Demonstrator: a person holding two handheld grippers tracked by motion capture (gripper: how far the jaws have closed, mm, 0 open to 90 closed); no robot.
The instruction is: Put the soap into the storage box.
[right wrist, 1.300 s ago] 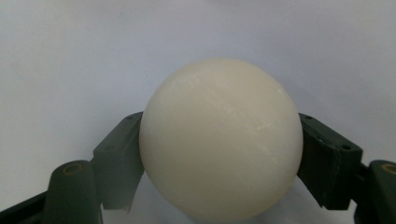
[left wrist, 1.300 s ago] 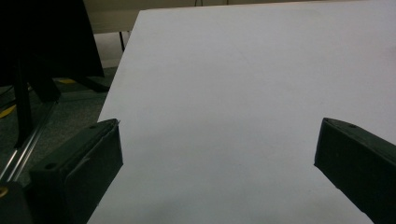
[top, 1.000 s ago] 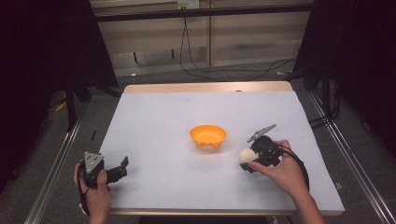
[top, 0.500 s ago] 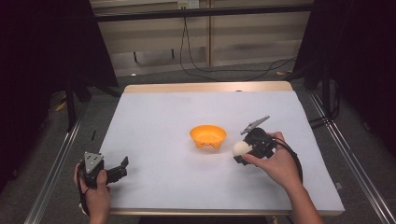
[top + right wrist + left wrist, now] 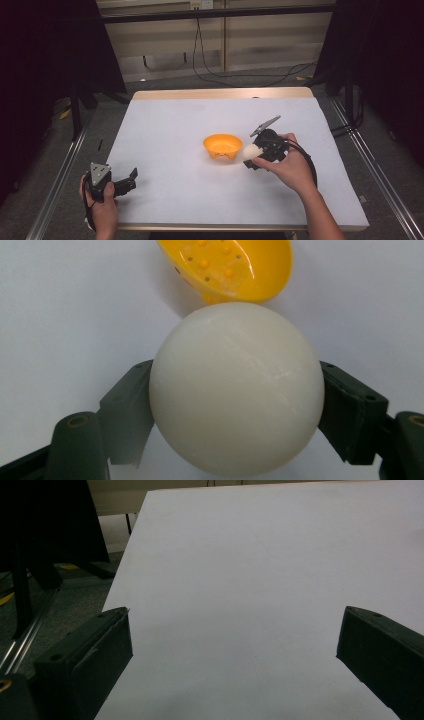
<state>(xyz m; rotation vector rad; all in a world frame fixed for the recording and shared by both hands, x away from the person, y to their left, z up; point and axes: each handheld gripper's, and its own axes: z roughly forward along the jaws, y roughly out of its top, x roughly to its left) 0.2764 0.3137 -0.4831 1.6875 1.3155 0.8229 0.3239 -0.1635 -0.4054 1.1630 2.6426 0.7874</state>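
A white ball (image 5: 236, 390) is clamped between the jaws of my right gripper (image 5: 255, 155), which is shut on it just right of an orange bowl (image 5: 222, 145) near the middle of the white table (image 5: 175, 130). In the right gripper view the bowl (image 5: 227, 265) lies just beyond the ball, tilted toward me, with small bumps inside. The ball (image 5: 249, 152) hangs a little above the table. At the near left corner my left gripper (image 5: 131, 180) rests open, its jaws wide apart over bare table (image 5: 240, 580).
The table's front edge (image 5: 215, 226) runs close to both hands. Metal rails (image 5: 60, 185) flank the table on the floor at either side. Cables (image 5: 235, 75) lie on the floor behind the far edge.
My right gripper has carried the white ball left and upward, from right of the bowl to just beside its rim. The left gripper has stayed where it was.
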